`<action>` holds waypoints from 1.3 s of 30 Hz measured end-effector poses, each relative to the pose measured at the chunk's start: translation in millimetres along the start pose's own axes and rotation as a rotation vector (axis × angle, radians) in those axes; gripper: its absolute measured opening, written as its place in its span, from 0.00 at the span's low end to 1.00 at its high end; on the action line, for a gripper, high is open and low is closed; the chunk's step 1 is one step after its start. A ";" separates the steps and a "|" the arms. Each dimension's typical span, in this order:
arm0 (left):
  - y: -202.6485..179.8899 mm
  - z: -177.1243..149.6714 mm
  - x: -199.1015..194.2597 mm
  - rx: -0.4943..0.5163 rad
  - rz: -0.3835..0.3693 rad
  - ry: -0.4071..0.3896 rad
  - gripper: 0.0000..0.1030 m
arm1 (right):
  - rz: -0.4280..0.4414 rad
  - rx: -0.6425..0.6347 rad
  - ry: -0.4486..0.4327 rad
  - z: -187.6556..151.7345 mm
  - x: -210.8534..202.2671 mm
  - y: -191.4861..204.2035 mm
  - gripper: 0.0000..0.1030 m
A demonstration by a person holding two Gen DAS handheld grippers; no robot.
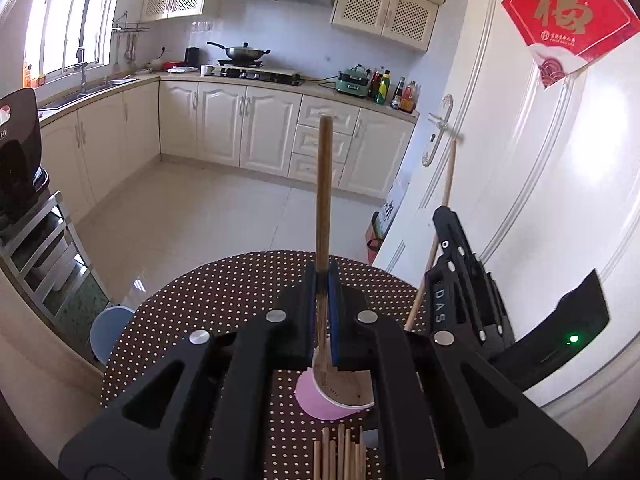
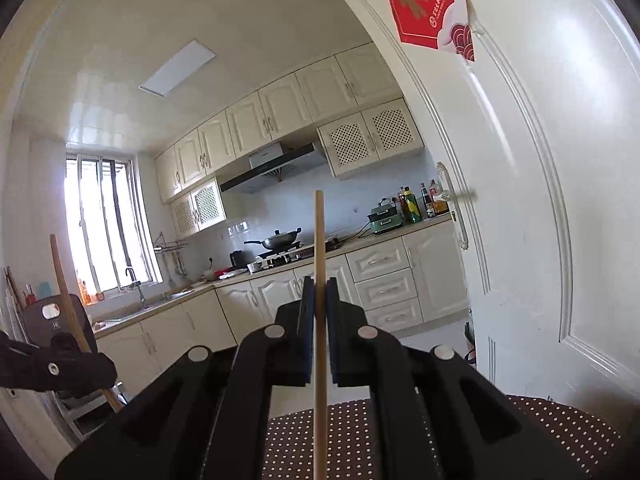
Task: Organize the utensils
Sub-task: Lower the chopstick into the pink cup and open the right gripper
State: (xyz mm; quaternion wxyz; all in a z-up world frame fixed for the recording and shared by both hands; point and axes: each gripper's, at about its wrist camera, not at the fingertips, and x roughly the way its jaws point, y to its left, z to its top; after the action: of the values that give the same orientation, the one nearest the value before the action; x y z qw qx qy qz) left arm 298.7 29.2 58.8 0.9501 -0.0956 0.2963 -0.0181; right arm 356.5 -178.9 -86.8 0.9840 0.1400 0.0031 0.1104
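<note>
My left gripper (image 1: 322, 280) is shut on a dark wooden chopstick (image 1: 325, 184) that stands upright, its lower end inside a pink paper cup (image 1: 320, 402) on the polka-dot table (image 1: 208, 300). Several pale chopsticks (image 1: 340, 454) lie on the table in front of the cup. My right gripper (image 2: 319, 292) is shut on a pale wooden chopstick (image 2: 319, 240), also held upright. The right gripper (image 1: 460, 280) shows to the right of the cup in the left wrist view, its chopstick (image 1: 448, 184) leaning up toward the door. The left gripper (image 2: 60, 364) with its chopstick (image 2: 64, 288) appears at the left edge of the right wrist view.
A white door (image 1: 540, 160) with a lever handle (image 1: 438, 128) stands close on the right, bearing a red paper decoration (image 1: 568, 12). A metal rack (image 1: 44, 264) and a blue stool (image 1: 110, 330) sit left of the table. Kitchen cabinets (image 1: 256, 128) lie beyond open floor.
</note>
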 end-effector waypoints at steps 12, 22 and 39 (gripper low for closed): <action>3.0 -14.4 27.0 0.021 -0.045 0.020 0.06 | -0.010 -0.029 0.071 -10.9 -2.5 -2.9 0.05; 2.8 -28.6 38.1 0.060 -0.074 -0.012 0.06 | -0.011 -0.071 0.106 -19.3 -17.1 -0.8 0.05; 8.4 -43.3 42.7 0.103 -0.098 -0.090 0.07 | 0.032 -0.061 0.222 -33.2 -19.9 -10.1 0.08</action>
State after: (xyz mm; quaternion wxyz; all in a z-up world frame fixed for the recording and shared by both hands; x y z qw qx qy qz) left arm 309.1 26.2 -1.6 0.9641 -0.0619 0.2472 -0.0753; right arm 338.0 -183.6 -122.0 0.9795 0.0969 0.1064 0.1409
